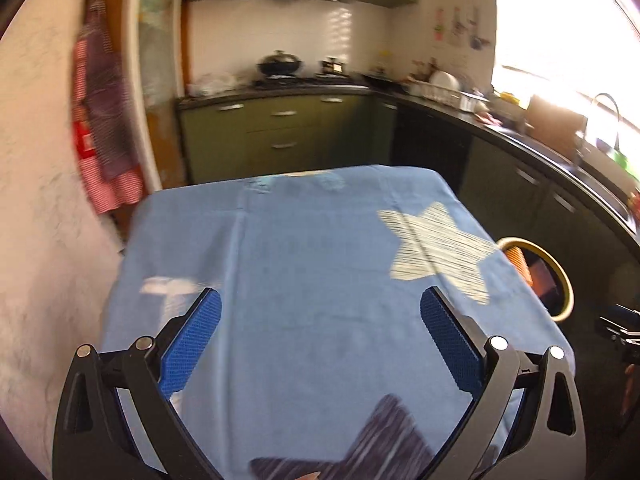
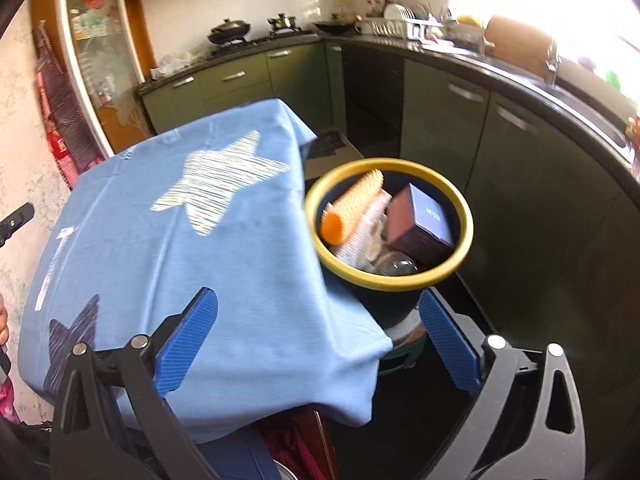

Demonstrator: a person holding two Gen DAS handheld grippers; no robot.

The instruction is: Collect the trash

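Right wrist view shows the bin (image 2: 390, 280), dark with a yellow rim, standing just past the right edge of the table and lower than its top. I count four things in it: an orange ribbed roll (image 2: 352, 208) leaning on the left wall, a white cloth (image 2: 366, 232) under that roll, a dark box (image 2: 422, 222) tilted against the right side, and a clear rounded bottle (image 2: 396, 264) at the near rim. My right gripper (image 2: 318, 340) hangs above the table's near right corner with its jaws spread wide and nothing between them; the right finger lies just below the bin in the picture. My left gripper (image 1: 320, 344) is likewise spread wide and holds nothing, over the middle of the table. A blue cloth (image 1: 300, 264) covers the whole tabletop and drapes over every edge. It carries two stars, one white (image 1: 438, 250) toward the bin and one dark (image 1: 376, 444) at the near side. From the left wrist only a slice of the bin's yellow rim shows past the cloth's right edge. Dark open floor (image 2: 500, 280) lies between the bin and the green cabinets (image 2: 440, 120) that run round the corner.
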